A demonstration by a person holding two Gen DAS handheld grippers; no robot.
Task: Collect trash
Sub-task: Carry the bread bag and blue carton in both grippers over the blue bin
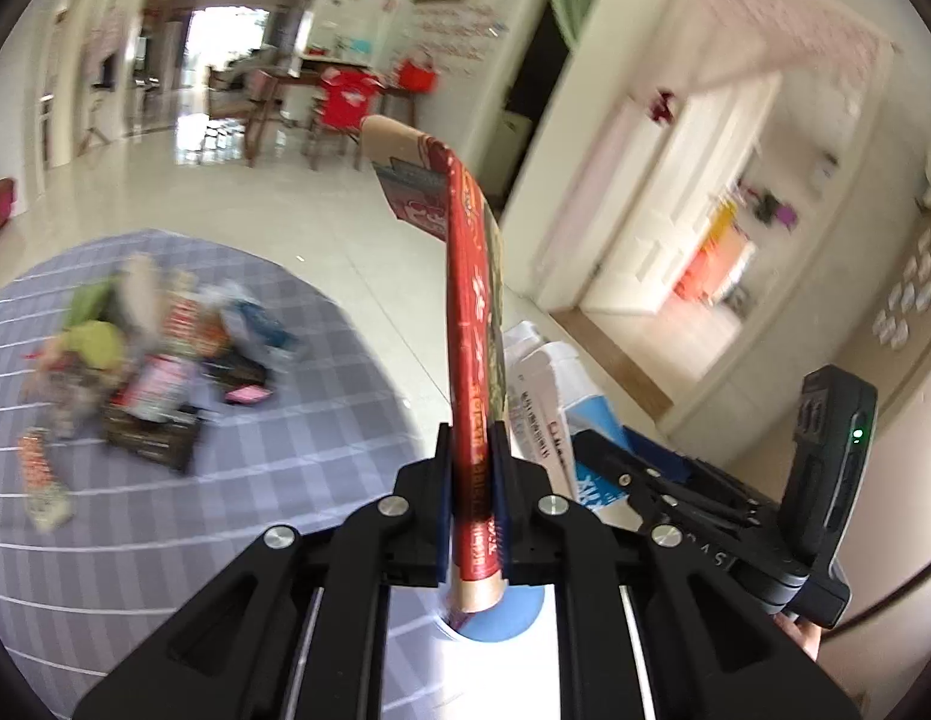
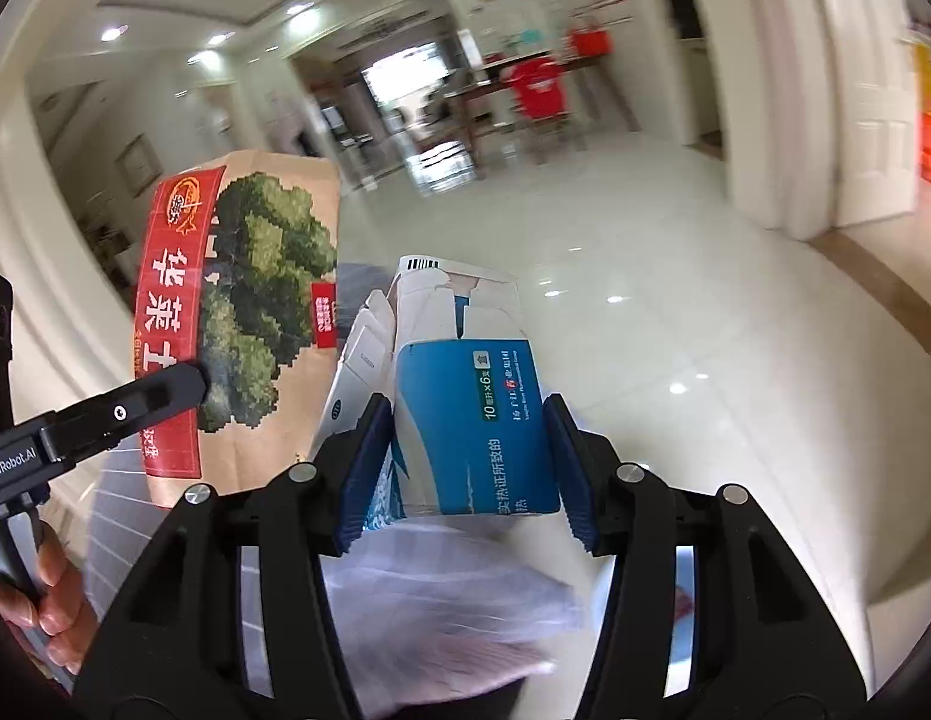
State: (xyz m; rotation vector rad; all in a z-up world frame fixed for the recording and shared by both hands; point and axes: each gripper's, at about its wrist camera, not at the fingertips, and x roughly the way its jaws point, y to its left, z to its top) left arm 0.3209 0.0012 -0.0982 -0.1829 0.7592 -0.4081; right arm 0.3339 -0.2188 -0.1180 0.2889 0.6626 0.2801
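Jaws-clamped wrapper (image 1: 474, 360); left-only trash pile (image 1: 147, 360)

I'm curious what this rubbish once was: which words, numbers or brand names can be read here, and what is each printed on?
"华莱士": red strip of the brown paper bag, held in the left hand-held gripper.
"10毫升×6支": blue and white box, in the right hand-held gripper.
"GenRobot.AI": body of the left hand-held gripper.
Blurred: the litter pile on the rug and the wall signs.
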